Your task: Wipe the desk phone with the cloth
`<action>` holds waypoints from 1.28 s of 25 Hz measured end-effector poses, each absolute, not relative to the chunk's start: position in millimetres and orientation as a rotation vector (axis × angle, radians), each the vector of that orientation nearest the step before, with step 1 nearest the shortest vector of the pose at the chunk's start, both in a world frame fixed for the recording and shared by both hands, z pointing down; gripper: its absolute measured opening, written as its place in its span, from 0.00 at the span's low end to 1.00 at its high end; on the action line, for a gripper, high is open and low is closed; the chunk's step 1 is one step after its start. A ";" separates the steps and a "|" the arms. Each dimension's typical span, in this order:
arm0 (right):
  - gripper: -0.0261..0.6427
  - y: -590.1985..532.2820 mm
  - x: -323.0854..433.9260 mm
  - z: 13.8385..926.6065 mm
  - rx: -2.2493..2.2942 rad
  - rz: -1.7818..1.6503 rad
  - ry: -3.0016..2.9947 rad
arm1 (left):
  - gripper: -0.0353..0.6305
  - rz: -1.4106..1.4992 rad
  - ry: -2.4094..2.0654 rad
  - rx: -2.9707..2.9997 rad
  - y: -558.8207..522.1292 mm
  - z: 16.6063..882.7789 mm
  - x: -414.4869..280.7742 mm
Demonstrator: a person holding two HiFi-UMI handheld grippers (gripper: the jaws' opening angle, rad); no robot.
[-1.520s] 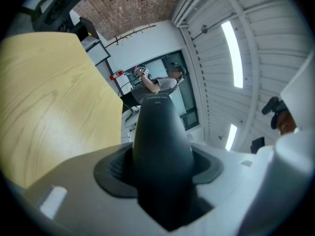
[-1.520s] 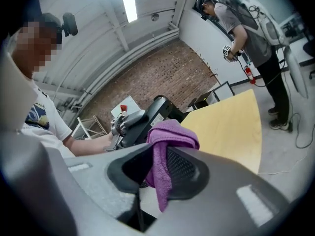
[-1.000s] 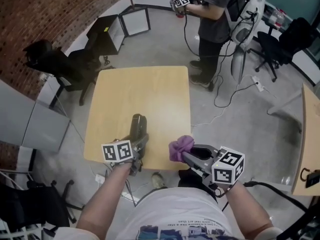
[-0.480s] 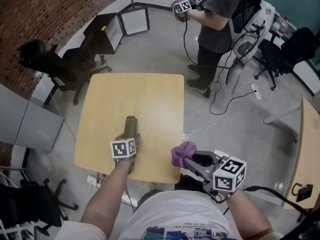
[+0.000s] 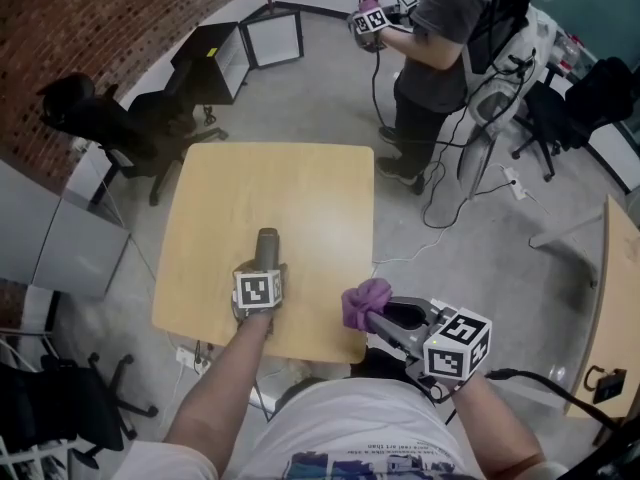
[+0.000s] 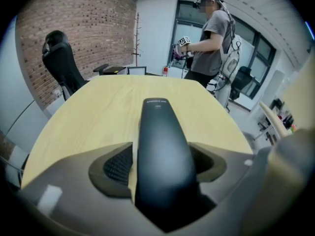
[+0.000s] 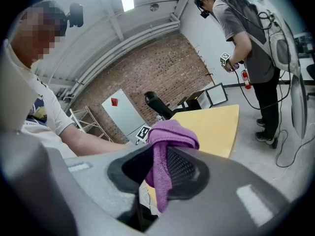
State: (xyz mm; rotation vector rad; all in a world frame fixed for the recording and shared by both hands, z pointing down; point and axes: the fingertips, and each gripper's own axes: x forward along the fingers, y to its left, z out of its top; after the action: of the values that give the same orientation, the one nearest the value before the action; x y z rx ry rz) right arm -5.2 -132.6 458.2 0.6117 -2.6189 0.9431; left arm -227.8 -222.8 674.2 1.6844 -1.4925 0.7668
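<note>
The phone (image 5: 267, 242) is lying near the table's (image 5: 300, 188) 6 o'clock edge, between the jaws of the left hand-held gripper (image 5: 264, 266). Those jaws have just been opening and are standing wide, not pressing it. The right hand-held gripper (image 5: 374, 313) is clamping the cloth (image 5: 364, 300) at the phone's 4 o'clock, off the table. Wiping is about to start, I judge: the cloth needs carrying toward 10 o'clock onto the phone. Since a second ago the left hand-held gripper has been sinking and tipping downward.
</note>
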 end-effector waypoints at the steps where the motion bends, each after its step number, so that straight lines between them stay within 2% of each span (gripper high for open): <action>1: 0.17 -131.4 -7.0 457.4 0.612 0.926 -2.621 | 0.60 0.759 -1.484 1.693 -221.9 672.3 -226.9; 4: 0.17 -125.5 -11.5 458.5 0.620 0.882 -2.634 | 0.64 0.728 -1.465 1.753 -210.8 661.0 -223.3; 13: 0.17 -95.9 -40.5 449.6 0.667 0.688 -2.639 | 0.61 0.466 -1.372 1.988 -124.2 578.5 -235.1; 14: 0.17 -89.2 -42.2 448.5 0.683 0.658 -2.634 | 0.58 0.415 -1.341 2.014 -108.6 569.1 -234.3; 15: 0.17 -81.6 -43.2 447.3 0.700 0.629 -2.630 | 0.49 0.378 -1.306 2.036 -91.4 561.8 -232.4; 18: 0.17 -56.0 -44.2 445.2 0.751 0.574 -2.615 | 0.06 0.369 -1.191 2.077 -37.1 557.4 -221.6; 27: 0.17 4.9 -42.0 446.5 0.712 0.440 -2.608 | 0.06 0.323 -1.050 2.152 41.2 527.6 -185.4; 32: 0.17 44.7 -16.9 440.4 0.670 0.355 -2.620 | 0.06 0.304 -1.049 2.199 73.0 498.4 -148.7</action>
State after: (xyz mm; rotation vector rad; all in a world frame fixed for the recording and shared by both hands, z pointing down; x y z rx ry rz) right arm -16.9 44.7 440.4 0.6703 -2.6203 0.3548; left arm -148.7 73.0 498.4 2.1988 -1.0493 0.3044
